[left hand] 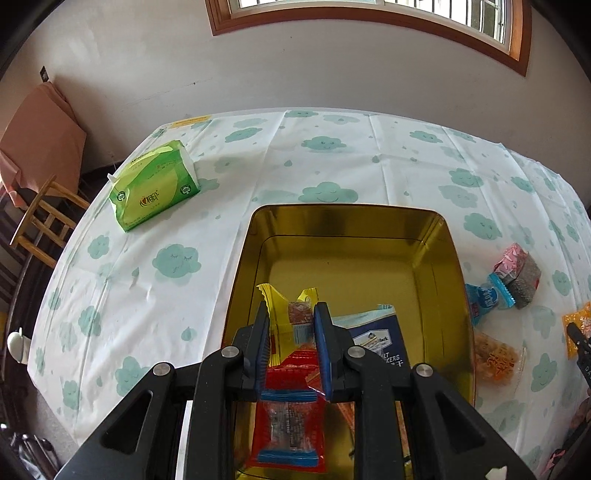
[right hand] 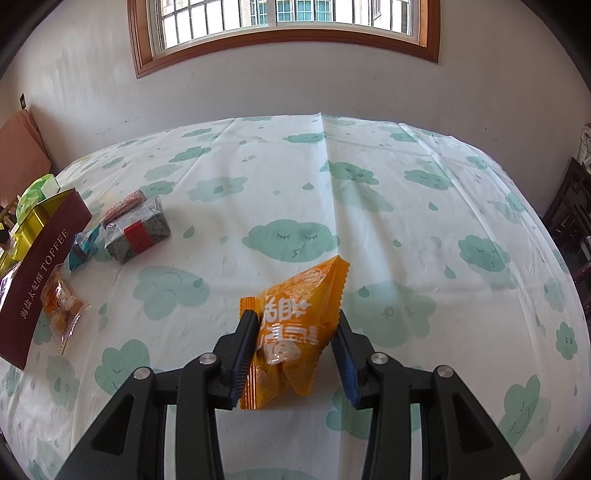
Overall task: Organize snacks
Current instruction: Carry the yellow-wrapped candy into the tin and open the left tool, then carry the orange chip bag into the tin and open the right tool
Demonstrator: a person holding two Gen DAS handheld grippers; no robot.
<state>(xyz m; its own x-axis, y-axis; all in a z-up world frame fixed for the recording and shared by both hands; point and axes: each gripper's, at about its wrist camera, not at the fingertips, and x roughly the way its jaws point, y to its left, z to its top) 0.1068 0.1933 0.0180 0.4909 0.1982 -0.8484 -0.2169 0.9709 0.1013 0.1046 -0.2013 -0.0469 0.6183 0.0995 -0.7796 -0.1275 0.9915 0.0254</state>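
Crinkly yellow snack packet [left hand: 284, 306] pinched in left gripper [left hand: 290, 317] above gold rectangular tin [left hand: 351, 221], puffy orange snack bag [right hand: 295, 325] clamped by right gripper [right hand: 295, 325] over cloud-print tablecloth [right hand: 406, 221], tin's maroon lettered side only in right view, green tissue pack [left hand: 155, 184] whole only in left view.

I see both views lit by soft daylight from the window [right hand: 284, 26] on the far wall. Shadows stay faint, the gold tin [left hand: 354, 225] glints, fisheye bending curves the edges, corners go black.
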